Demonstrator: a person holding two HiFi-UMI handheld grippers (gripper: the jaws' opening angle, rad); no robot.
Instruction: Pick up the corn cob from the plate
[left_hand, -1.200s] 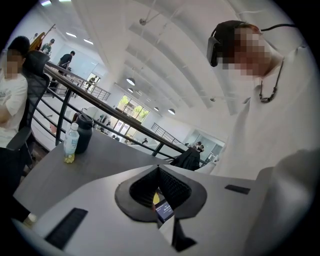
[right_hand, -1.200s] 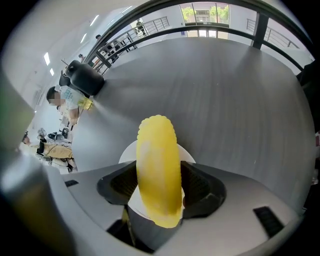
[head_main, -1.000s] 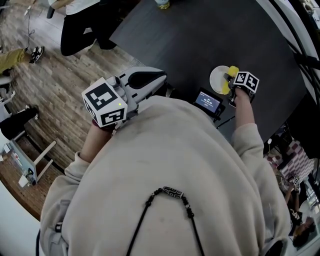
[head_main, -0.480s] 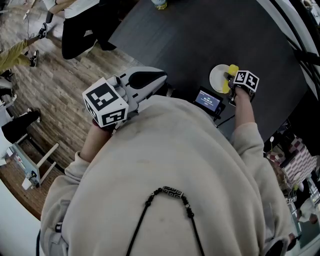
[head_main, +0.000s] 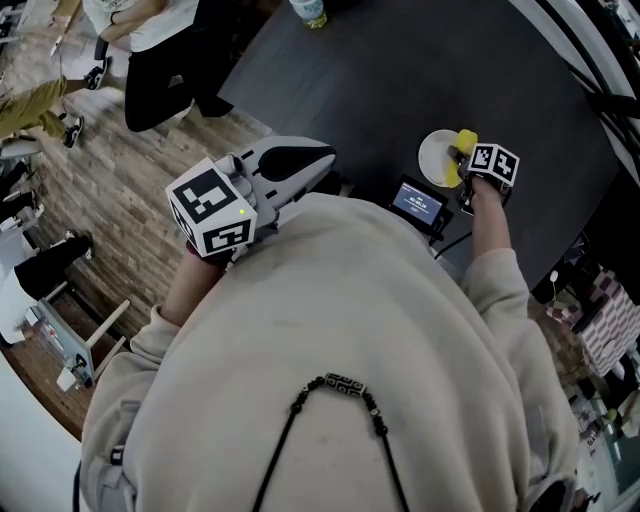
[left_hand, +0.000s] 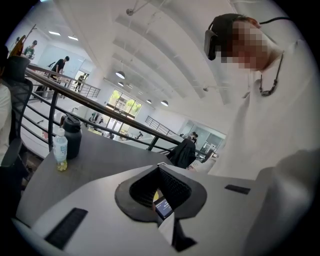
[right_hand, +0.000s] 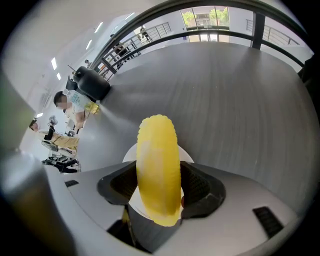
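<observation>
The yellow corn cob (right_hand: 159, 165) stands between the jaws of my right gripper (right_hand: 159, 189), which is shut on it around its lower half. Behind the cob shows the small white plate (right_hand: 129, 154). In the head view the cob (head_main: 459, 152) is at the right edge of the plate (head_main: 431, 158) on the dark table, and the right gripper (head_main: 462, 165) reaches it from the near side. My left gripper (head_main: 322, 157) hangs off the table's left edge near my chest, jaws shut with nothing in them (left_hand: 159, 194).
A small device with a lit screen (head_main: 415, 202) lies just near of the plate. A drink bottle (left_hand: 60, 150) and a black flask (left_hand: 73, 136) stand at the table's far end. Seated people (head_main: 150, 40) are on the wooden floor to the left.
Both grippers hold almost still, the right one staying shut on the cob over the plate. People at the far left have shifted.
</observation>
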